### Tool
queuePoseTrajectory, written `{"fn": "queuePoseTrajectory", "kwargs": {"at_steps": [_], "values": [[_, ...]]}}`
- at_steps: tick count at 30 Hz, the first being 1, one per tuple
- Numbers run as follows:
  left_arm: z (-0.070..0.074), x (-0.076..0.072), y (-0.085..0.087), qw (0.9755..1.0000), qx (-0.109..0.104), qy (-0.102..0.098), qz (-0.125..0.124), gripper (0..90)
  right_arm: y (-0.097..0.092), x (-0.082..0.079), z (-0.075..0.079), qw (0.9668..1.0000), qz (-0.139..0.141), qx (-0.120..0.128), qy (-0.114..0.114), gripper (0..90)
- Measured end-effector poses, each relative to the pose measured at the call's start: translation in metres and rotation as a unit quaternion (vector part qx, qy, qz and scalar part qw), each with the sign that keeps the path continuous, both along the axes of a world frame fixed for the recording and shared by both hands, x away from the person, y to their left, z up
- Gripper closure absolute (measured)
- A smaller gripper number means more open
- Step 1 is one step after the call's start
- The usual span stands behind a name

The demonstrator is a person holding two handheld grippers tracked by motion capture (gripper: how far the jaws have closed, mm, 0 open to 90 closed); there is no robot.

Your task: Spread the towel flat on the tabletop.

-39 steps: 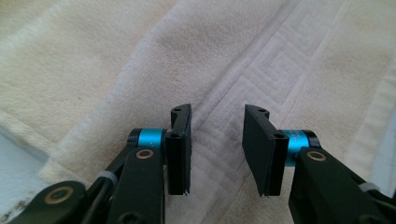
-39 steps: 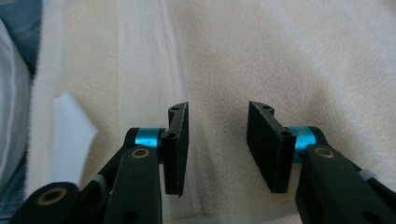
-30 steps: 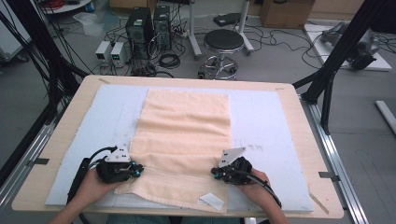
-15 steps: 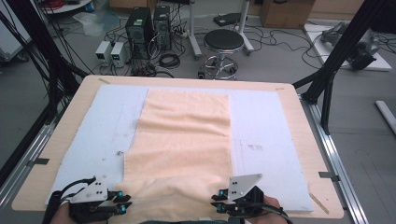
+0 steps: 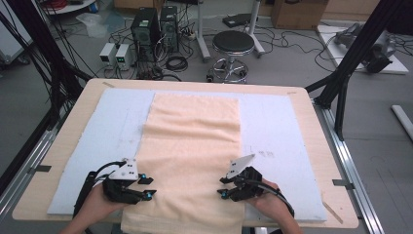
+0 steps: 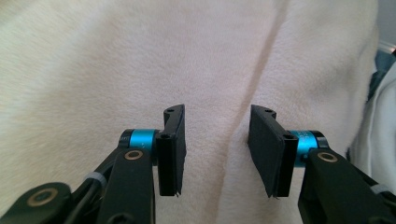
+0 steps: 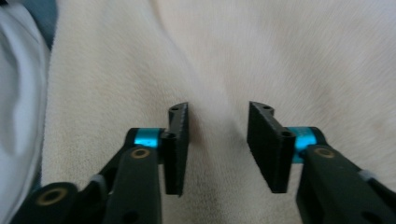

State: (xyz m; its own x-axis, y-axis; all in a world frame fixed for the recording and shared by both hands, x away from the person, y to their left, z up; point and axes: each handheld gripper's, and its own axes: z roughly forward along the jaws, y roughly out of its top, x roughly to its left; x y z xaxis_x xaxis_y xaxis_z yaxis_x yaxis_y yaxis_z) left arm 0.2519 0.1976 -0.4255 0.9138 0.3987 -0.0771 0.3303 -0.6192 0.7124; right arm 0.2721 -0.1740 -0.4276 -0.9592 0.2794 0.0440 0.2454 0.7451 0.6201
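Observation:
A cream towel (image 5: 192, 136) lies lengthwise on a light blue mat (image 5: 277, 126), and its near end hangs over the table's front edge. My left gripper (image 5: 148, 187) rests at the towel's left edge near the front and points inward. My right gripper (image 5: 222, 187) is at the right edge, facing it. Both sets of jaws have just been opening. In the left gripper view the left gripper (image 6: 217, 149) stands open over the towel (image 6: 116, 56), with a soft crease running between the jaws. In the right gripper view the right gripper (image 7: 218, 144) is open above a low ridge of towel (image 7: 280, 46). Neither presses on the cloth.
The mat covers most of a wooden table (image 5: 311, 122) with metal rails along its sides. Beyond the far edge, on the floor, stand a round stool (image 5: 234, 44), computer cases (image 5: 153, 24) and cables. White fabric (image 6: 373, 140) shows beside the towel's edge.
Both hands pulled back to the front edge, then came forward again. The towel's near end, wrinkled before, now lies flatter and reaches over the front edge. Both grippers went from shut to open.

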Motion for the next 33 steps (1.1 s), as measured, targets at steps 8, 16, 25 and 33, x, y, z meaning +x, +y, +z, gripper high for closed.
{"fn": "queuePoseTrajectory", "kwargs": {"at_steps": [8,16,25,33], "values": [[0.002,-0.019,0.002,0.9988,-0.001,0.026,-0.041,85.2,-0.004,-0.019,0.002,0.9996,0.021,0.016,0.0,80.6],[0.013,-0.013,0.015,0.9998,-0.015,-0.016,0.002,63.6,-0.016,-0.02,0.022,0.9988,0.007,0.044,-0.019,61.4],[-0.005,0.024,0.005,0.9996,0.009,-0.002,0.026,57.5,-0.012,0.017,0.007,0.9983,-0.038,0.001,-0.045,62.1],[-0.007,0.013,0.005,0.9997,0.012,-0.004,0.02,84.4,-0.01,0.008,-0.002,0.9997,-0.016,0.007,-0.019,85.5]]}}
